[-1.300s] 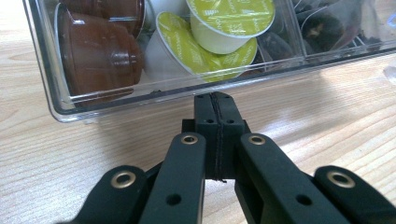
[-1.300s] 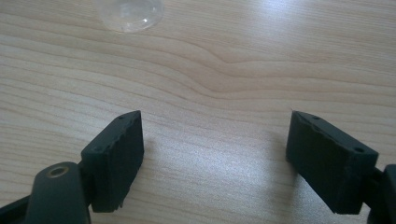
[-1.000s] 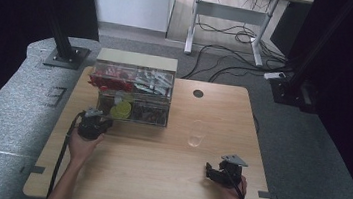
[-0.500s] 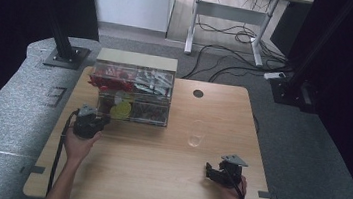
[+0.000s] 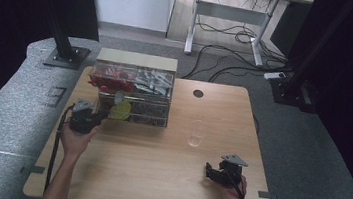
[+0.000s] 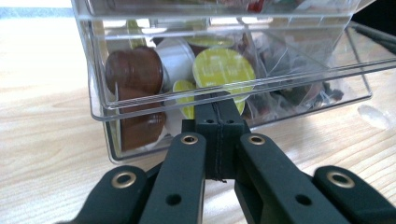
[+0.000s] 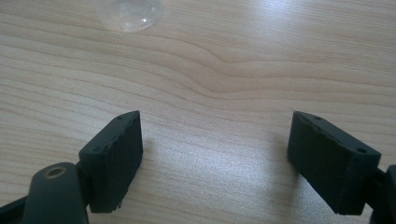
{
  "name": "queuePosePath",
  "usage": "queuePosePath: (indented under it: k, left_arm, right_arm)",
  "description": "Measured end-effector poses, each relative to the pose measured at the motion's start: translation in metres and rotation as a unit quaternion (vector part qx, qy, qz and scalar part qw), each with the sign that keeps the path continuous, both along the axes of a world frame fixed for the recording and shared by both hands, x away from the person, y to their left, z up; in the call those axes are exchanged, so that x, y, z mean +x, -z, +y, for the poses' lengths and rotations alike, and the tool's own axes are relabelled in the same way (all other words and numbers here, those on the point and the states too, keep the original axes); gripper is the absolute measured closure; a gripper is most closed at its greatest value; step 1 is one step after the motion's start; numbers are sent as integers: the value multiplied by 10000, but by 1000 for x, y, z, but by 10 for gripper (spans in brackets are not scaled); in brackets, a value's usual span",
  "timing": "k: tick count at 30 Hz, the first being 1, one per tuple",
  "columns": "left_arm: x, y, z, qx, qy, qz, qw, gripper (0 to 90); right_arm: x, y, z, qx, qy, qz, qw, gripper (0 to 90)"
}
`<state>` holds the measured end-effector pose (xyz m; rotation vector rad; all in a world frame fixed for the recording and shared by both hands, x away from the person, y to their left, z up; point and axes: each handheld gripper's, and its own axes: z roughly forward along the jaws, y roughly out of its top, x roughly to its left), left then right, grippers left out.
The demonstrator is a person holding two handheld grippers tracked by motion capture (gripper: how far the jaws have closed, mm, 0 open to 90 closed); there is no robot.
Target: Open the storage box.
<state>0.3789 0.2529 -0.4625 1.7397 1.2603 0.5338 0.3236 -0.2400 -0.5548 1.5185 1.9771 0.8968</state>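
A clear plastic drawer box (image 5: pixel 133 82) stands at the back left of the wooden table (image 5: pixel 155 177). Its lower drawer (image 6: pixel 140 112) holds brown pods (image 6: pixel 133 70) and yellow-green-lidded coffee pods (image 6: pixel 224 70). My left gripper (image 6: pixel 217 105) is shut, jaws pressed together with their tips against the drawer's front wall; I see nothing between them. From above, the left gripper (image 5: pixel 104 115) points right at the box's left front corner. My right gripper (image 7: pixel 215 154) rests open on bare wood, and the right gripper (image 5: pixel 212 172) sits near the front right edge.
A small clear glass (image 5: pixel 196 134) stands right of the box, and the glass (image 7: pixel 127 11) lies ahead of the right jaws. A round cable hole (image 5: pixel 198 93) is at the back. Grey floor mats surround the table.
My left gripper has shifted slightly left and risen a little in front of the drawer box, jaws still shut. The right gripper has not moved.
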Motion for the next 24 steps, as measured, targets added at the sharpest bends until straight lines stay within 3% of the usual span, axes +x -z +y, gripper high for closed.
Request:
queuePosePath:
  k: [10,24]
  left_arm:
    - [3,-5,7,-81,66,-44,9999,900]
    - [12,-17,2,34,145,-14,9999,900]
  right_arm:
    - [0,0,0,4,47,7,10000,186]
    - [-4,-2,-6,106,51,-18,9999,222]
